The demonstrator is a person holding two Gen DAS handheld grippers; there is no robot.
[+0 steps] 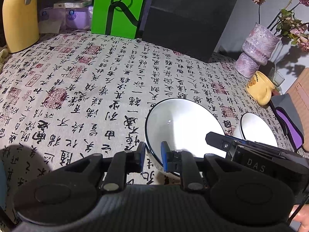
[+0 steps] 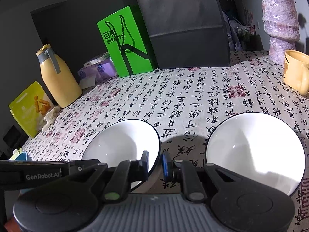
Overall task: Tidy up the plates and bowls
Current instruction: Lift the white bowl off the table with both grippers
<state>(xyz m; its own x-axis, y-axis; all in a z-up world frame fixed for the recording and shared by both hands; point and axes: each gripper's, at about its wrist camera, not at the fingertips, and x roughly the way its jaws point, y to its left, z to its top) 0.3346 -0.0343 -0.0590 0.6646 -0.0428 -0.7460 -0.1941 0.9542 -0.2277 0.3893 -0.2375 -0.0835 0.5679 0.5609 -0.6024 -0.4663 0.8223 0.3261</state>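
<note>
Cloth printed with black calligraphy covered the worktop (image 1: 87,96) in both views. At its far edge stood a black paper bag (image 2: 183,29), a green box (image 1: 115,5) left of it, a yellow flask (image 2: 58,77) further left, and a mottled purple vase (image 2: 280,25) on the right, with a yellow mug (image 1: 258,89) just in front of the vase.

Only the left wrist view showed the dried flowers (image 1: 289,19) in the vase and a grey-and-purple pouch (image 1: 289,123) at the right edge. Only the right wrist view showed a yellow packet (image 2: 29,108) leaning at the far left, beside the flask.

Two white bowls with dark rims sat side by side on the near part of the worktop, apart from each other. The left bowl (image 1: 183,127) lay between the two tools, and the right bowl (image 2: 255,150) sat clear to the right of both.

The left hand-held gripper (image 1: 153,154) was almost closed on the near-left rim of the left bowl, with one finger outside the wall and the blue-padded finger inside. The right hand-held gripper (image 2: 155,162) was likewise almost closed on that bowl's right rim, with its left finger inside the bowl and its blue pad outside.
</note>
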